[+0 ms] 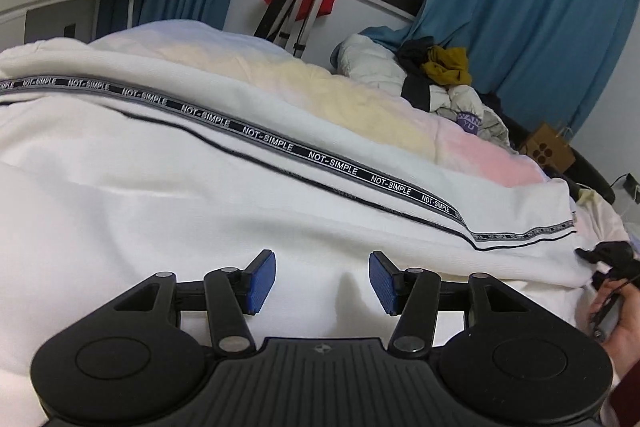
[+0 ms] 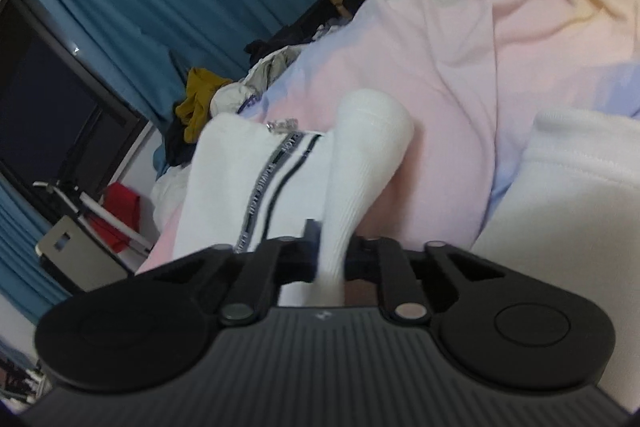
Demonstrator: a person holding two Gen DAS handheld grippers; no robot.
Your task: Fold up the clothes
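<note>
A: So, how far along is the folding looking?

B: Midway, I'd judge. The white trousers (image 1: 200, 195) are lying spread across the bed (image 1: 472, 147), while the right hand-held gripper (image 2: 330, 259) is pinching a ribbed cuff (image 2: 360, 163) and lifting that leg off the quilt.

A: And the left hand-held gripper (image 1: 322, 283)?

B: It's hovering over the cloth, blue pads apart, gripping nothing. The knit is looking thick and soft, with a lettered stripe (image 1: 340, 163) running down the side.
</note>
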